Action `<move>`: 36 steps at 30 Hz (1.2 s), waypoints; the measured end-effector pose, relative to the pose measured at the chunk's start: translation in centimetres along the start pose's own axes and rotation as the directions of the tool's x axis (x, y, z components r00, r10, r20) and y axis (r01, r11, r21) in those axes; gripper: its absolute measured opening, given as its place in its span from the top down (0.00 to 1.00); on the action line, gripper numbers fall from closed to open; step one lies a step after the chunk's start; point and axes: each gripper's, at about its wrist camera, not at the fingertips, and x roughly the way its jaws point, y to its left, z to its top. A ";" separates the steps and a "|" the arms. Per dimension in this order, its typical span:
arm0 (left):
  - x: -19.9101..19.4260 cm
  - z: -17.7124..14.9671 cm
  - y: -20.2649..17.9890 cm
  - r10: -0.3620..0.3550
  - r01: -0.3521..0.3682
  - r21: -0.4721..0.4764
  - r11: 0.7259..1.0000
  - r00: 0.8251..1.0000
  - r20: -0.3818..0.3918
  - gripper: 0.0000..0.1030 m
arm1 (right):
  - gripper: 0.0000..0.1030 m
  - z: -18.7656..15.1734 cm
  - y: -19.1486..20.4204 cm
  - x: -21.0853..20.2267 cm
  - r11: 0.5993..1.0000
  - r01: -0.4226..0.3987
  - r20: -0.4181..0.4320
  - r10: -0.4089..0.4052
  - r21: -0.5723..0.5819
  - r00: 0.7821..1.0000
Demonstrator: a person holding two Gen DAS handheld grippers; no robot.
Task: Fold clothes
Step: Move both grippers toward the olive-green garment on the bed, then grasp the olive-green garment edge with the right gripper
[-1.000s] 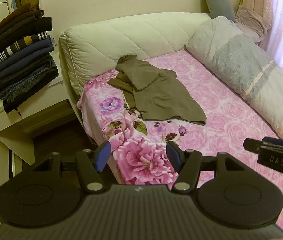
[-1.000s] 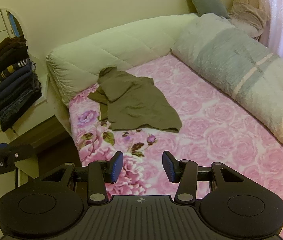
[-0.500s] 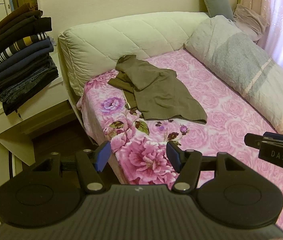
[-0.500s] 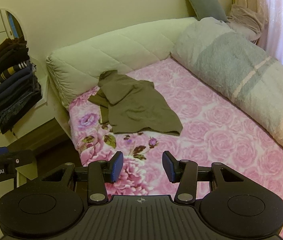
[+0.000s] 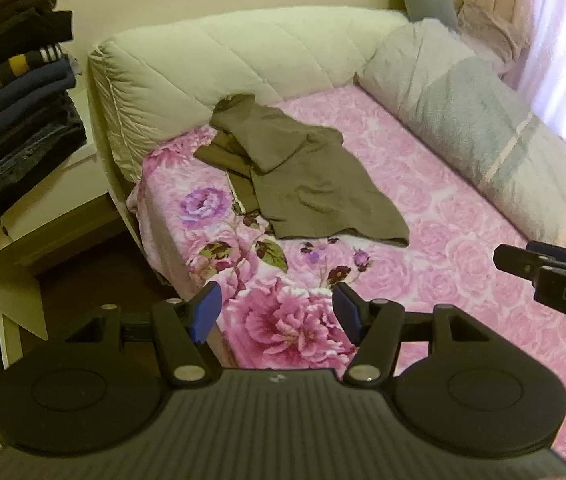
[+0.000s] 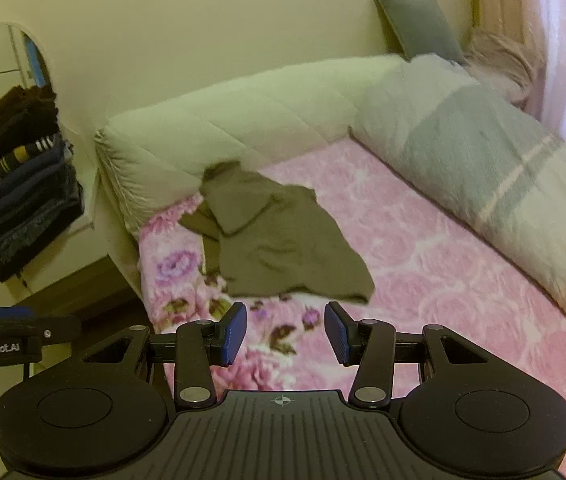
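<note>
A stack of folded clothes (image 5: 15,120) sits on a pale bench (image 5: 39,216) at the far left. Beside it, on the bed (image 5: 463,280) with its pink flowered sheet, an olive shirt (image 5: 303,180) lies crumpled near the padded headboard (image 5: 223,64). The left gripper (image 5: 275,312) hangs over the bed's near corner, jaws apart and empty. The right gripper (image 6: 285,334) hangs just short of the shirt's hem, jaws likewise apart and empty. A rolled grey blanket (image 5: 483,136) lies along the right.

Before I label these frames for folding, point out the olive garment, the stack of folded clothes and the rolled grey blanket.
olive garment (image 5: 315,184): left wrist view, middle of its flat body.
stack of folded clothes (image 5: 15,120): left wrist view, dark blue middle layers.
rolled grey blanket (image 6: 483,168): right wrist view, its grey band.
</note>
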 end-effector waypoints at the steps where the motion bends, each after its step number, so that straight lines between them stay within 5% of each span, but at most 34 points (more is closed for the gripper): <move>1: 0.6 0.3 0.3 -0.003 0.003 0.004 1.000 1.000 -0.012 0.44 | 0.54 0.2 -0.1 0.8 1.000 -0.006 -0.017 0.006 0.001 1.000; 8: 6.2 2.9 2.1 -0.014 0.017 0.031 0.999 0.996 -0.092 0.44 | 0.54 0.2 -0.7 7.2 1.000 0.011 -0.163 -0.011 0.003 0.987; 25: 20.8 12.7 5.4 -0.058 0.071 0.070 0.995 0.984 -0.167 0.44 | 0.54 5.1 -0.7 22.4 0.997 0.074 -0.220 -0.077 -0.021 0.973; 36: 29.5 15.3 6.5 -0.072 0.096 0.081 0.992 0.961 -0.266 0.44 | 0.54 4.6 -1.6 32.0 0.994 0.104 -0.352 -0.108 -0.029 0.930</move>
